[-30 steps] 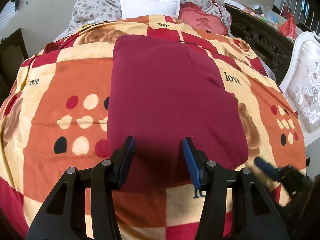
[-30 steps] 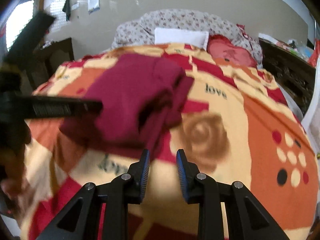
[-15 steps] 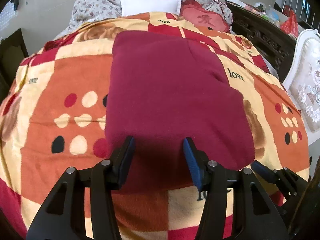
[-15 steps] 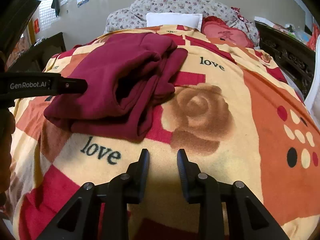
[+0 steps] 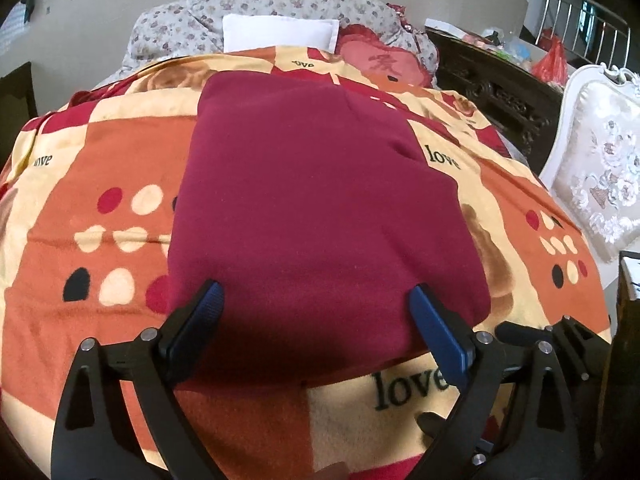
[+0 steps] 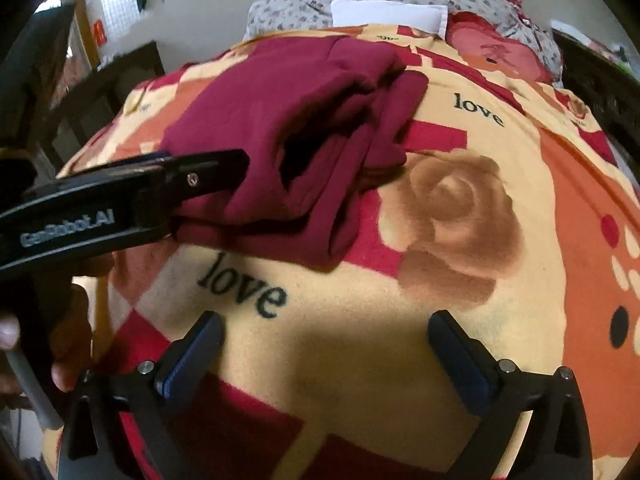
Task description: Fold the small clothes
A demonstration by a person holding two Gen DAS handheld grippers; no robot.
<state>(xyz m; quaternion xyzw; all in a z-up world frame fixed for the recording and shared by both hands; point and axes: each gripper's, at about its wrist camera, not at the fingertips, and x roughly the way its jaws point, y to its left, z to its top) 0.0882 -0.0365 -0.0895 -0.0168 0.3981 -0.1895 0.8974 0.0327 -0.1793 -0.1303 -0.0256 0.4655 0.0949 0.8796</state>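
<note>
Maroon garment (image 5: pixel 320 208) folded into thick rectangle, lying on patterned blanket (image 5: pixel 100 160), centre of bed. L gripper (image 5: pixel 316 312) jaws wide apart, tips over near edge of garment; contact w/ cloth can't tell. R gripper (image 6: pixel 326 340) jaws also wide apart, over bare blanket just in front of garment (image 6: pixel 304 128), holding nothing. R view: layered fold edges visible on garment's right side. White pillow (image 5: pixel 280 34) at head of bed.

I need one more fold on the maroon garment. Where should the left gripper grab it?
Take the maroon garment by its near edge, coming in low from the front with the open left gripper. That edge is a thick rounded fold on the blanket, already between the jaws.
</note>
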